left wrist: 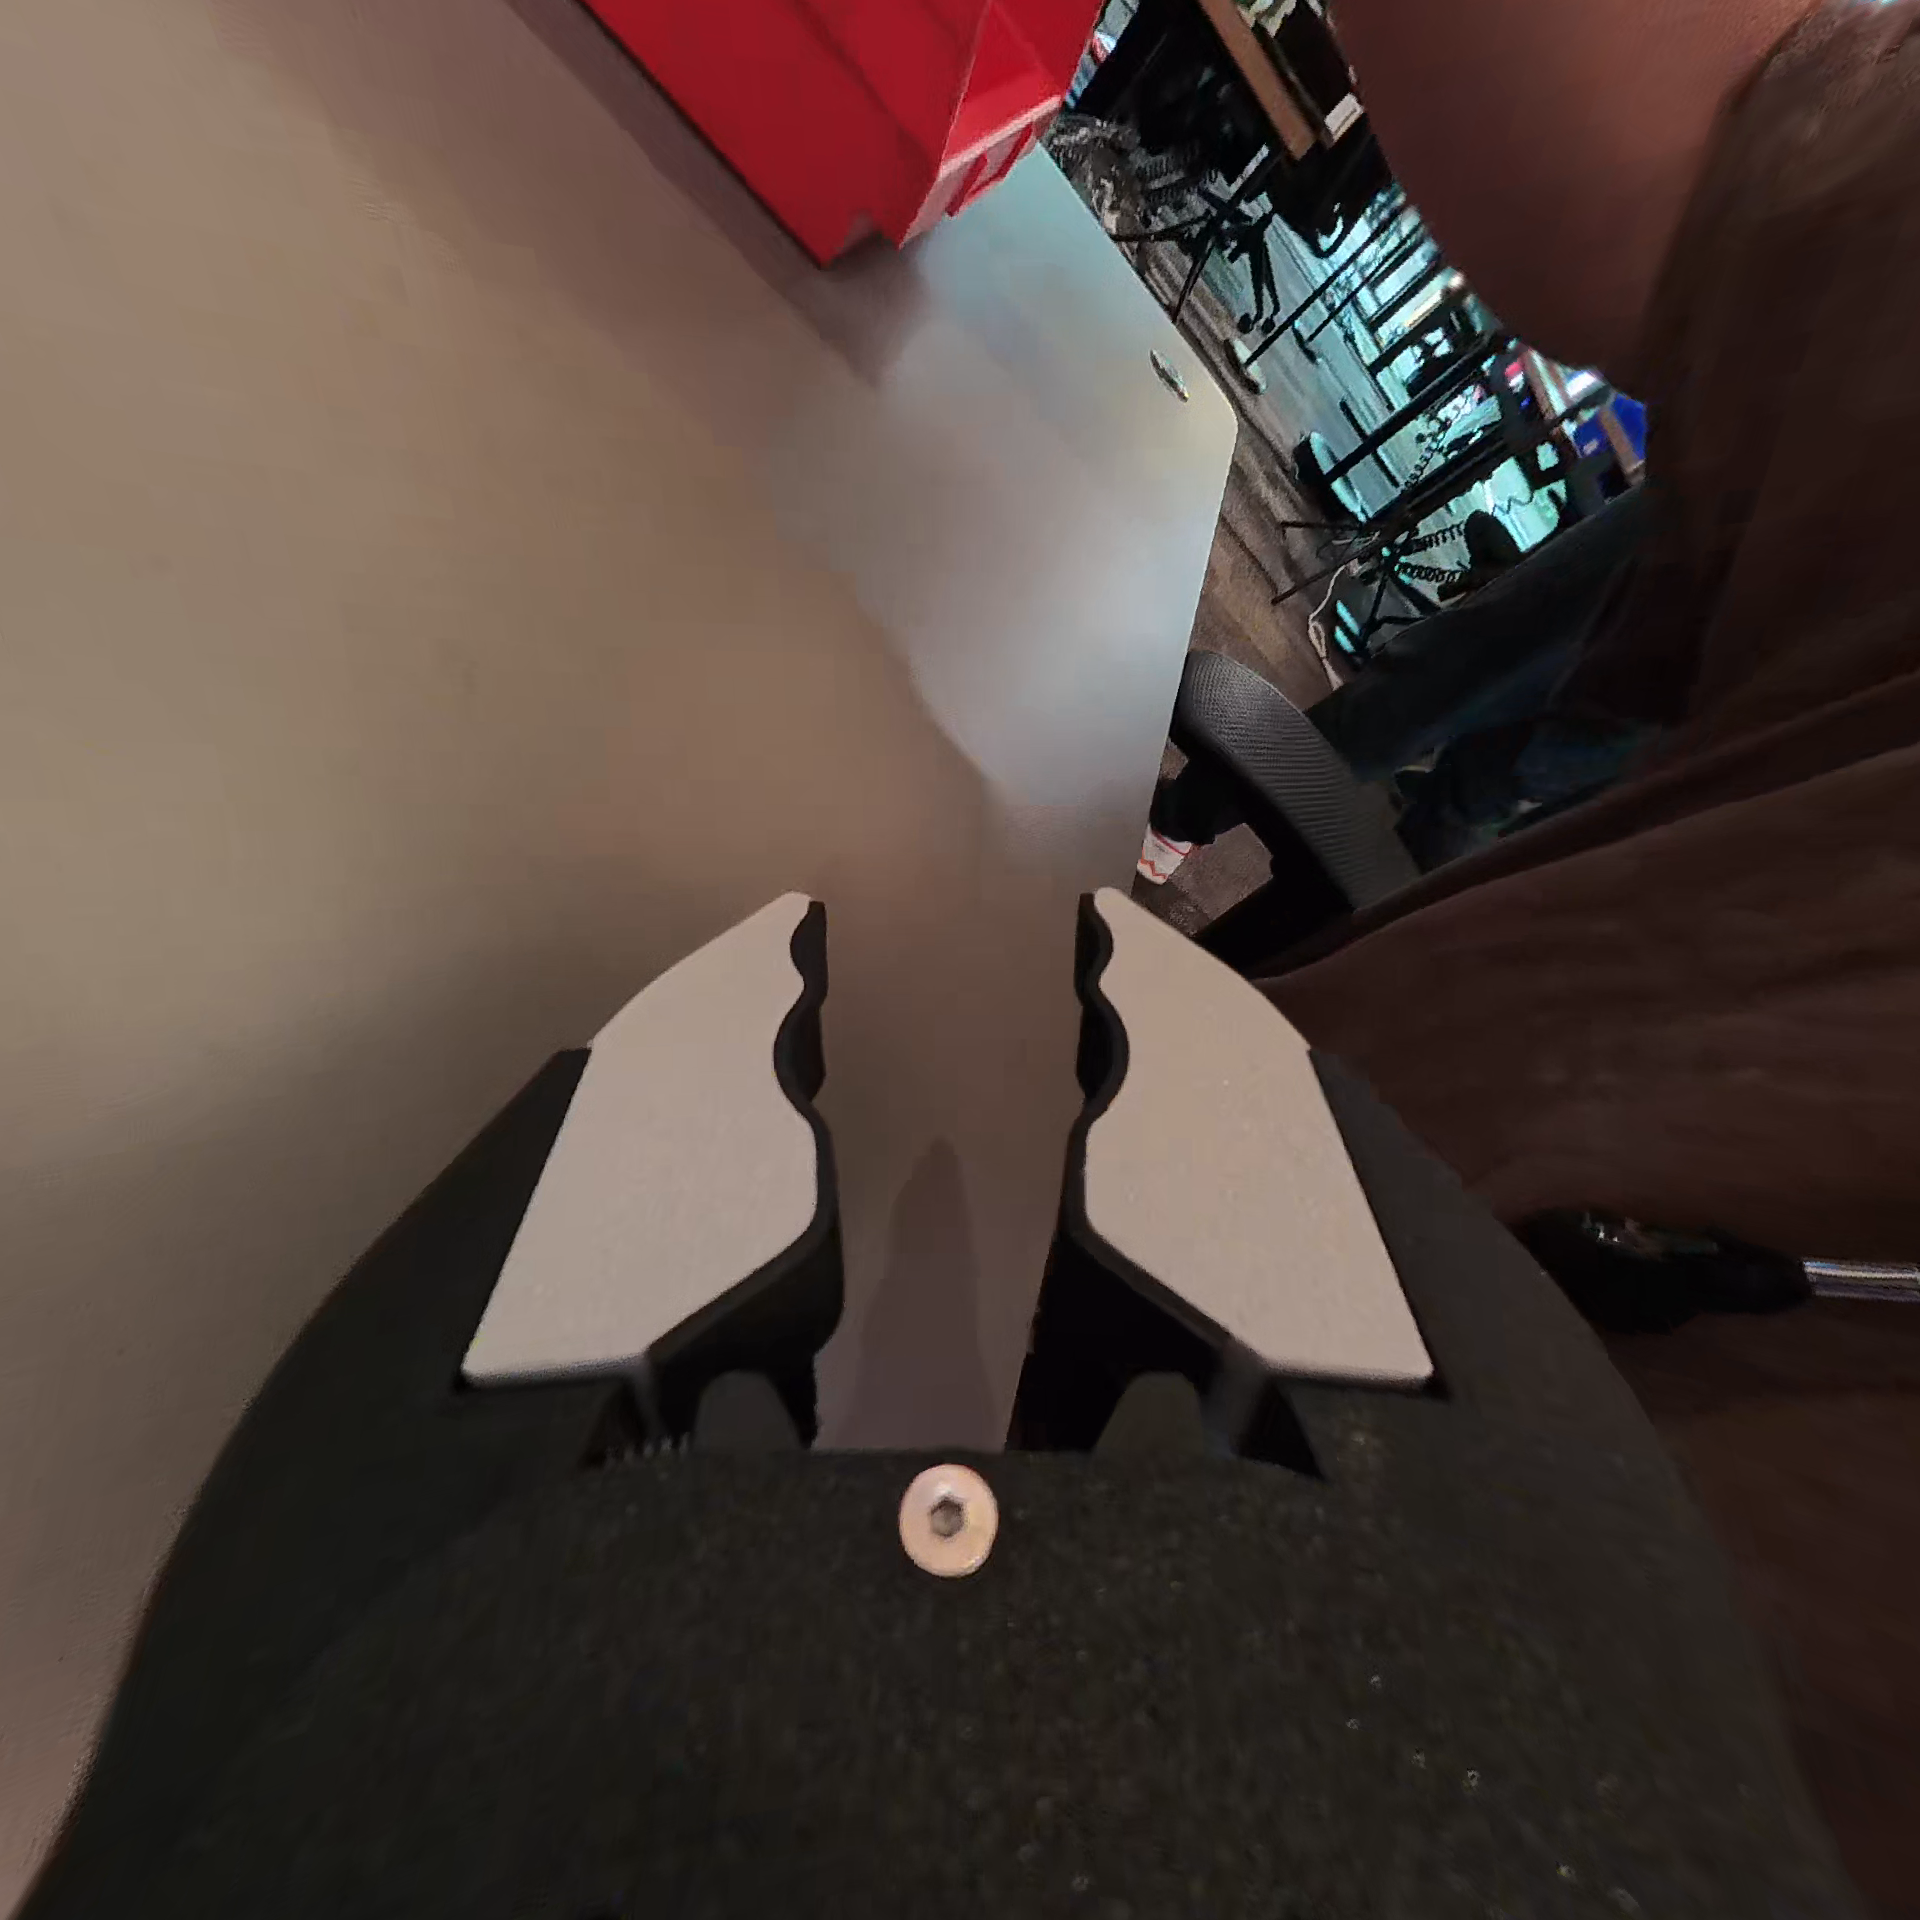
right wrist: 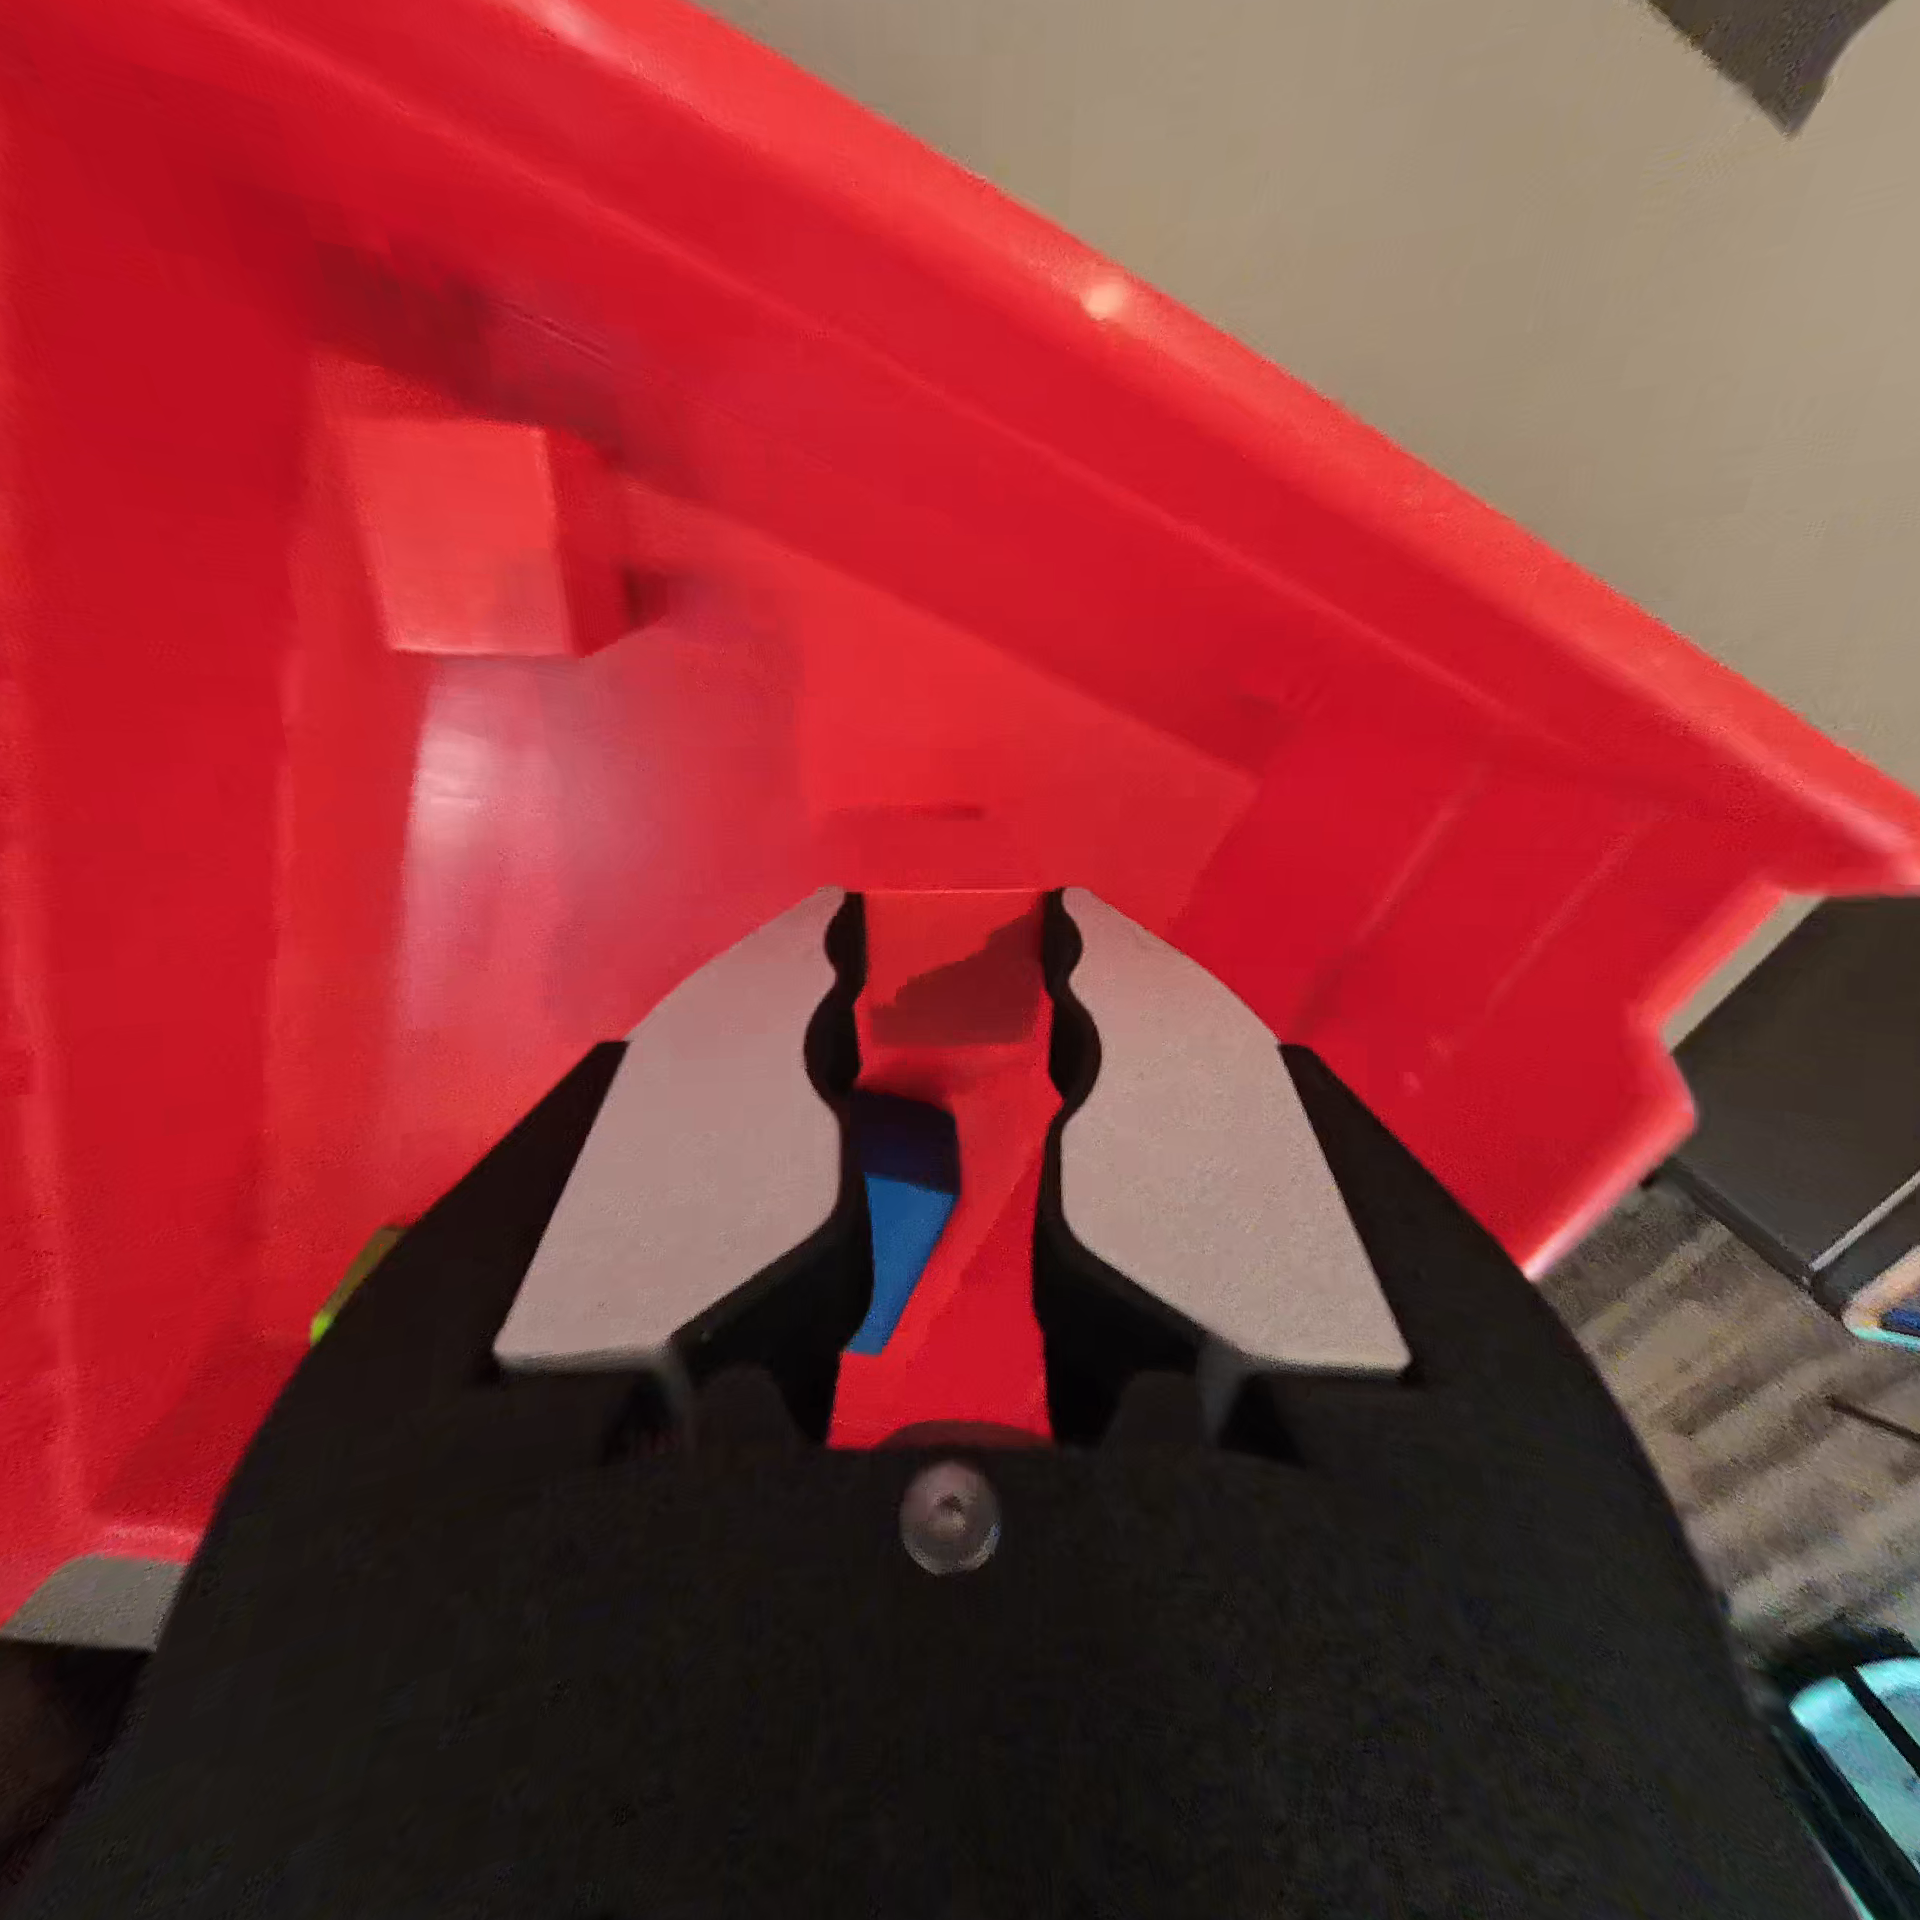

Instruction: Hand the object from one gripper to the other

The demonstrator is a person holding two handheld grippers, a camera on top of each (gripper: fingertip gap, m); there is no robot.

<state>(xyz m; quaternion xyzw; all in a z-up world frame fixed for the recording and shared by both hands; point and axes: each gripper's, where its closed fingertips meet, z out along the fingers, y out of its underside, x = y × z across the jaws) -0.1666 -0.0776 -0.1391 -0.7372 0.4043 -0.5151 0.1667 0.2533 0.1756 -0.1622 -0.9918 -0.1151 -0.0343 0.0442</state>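
My right gripper (right wrist: pixel 951 914) is inside a red plastic bin (right wrist: pixel 1039 499). Its jaws stand narrow, and a red block (right wrist: pixel 951 966) sits between the fingertips, filling the gap. A blue block (right wrist: pixel 904 1205) lies lower in the bin, partly hidden behind the left finger. Another red cube (right wrist: pixel 468 545) is against the bin's far wall. My left gripper (left wrist: pixel 951 925) is open and empty, held over a pale table (left wrist: pixel 416 623), apart from the bin (left wrist: pixel 831 114), which shows at the top of the left wrist view.
A person's brown sleeve (left wrist: pixel 1714 935) fills the right side of the left wrist view. A black mesh office chair (left wrist: pixel 1288 769) stands beyond the table edge. A small green thing (right wrist: pixel 348 1288) shows at the bin's left. Patterned carpet (right wrist: pixel 1714 1403) lies below the bin's right side.
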